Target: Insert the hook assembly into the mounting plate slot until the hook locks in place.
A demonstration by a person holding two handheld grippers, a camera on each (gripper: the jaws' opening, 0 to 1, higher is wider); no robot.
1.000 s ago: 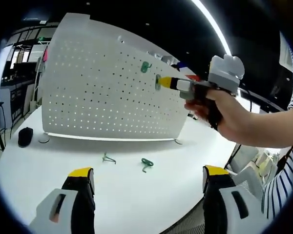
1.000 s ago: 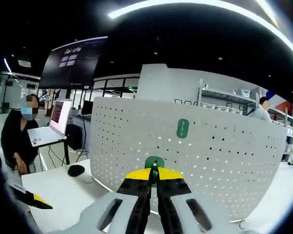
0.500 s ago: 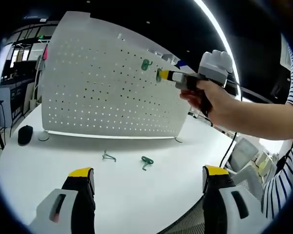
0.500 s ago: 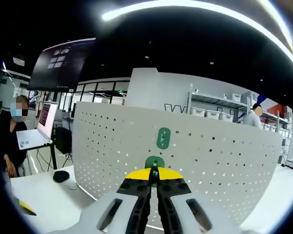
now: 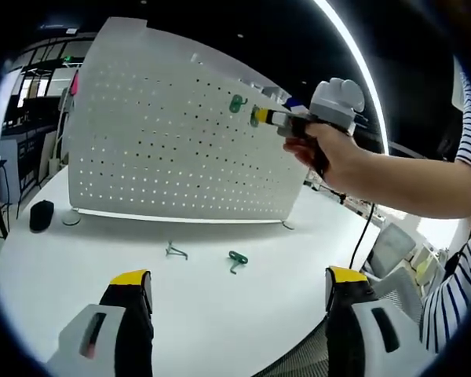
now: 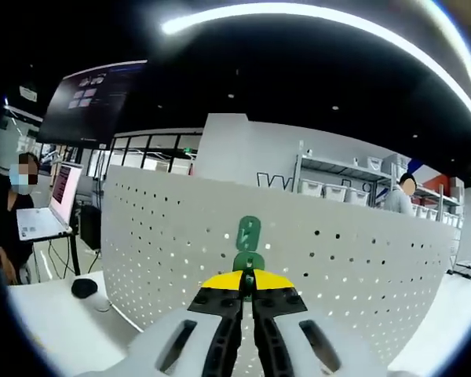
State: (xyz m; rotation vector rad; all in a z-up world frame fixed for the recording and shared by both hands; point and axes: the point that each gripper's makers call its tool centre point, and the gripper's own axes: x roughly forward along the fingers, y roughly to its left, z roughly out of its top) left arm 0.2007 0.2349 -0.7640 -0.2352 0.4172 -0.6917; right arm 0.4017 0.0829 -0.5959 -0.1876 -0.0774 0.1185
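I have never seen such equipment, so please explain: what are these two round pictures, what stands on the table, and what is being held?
A person holds a hand tool with two jaws in each hand; a camera rides on each. In the left gripper view, the left gripper is open above a white table, where a green hook and a grey hook lie before an upright white pegboard. The right gripper, in the person's hand, holds a green hook at the board, beside a mounted green hook. The right gripper view shows its jaws shut on the held hook.
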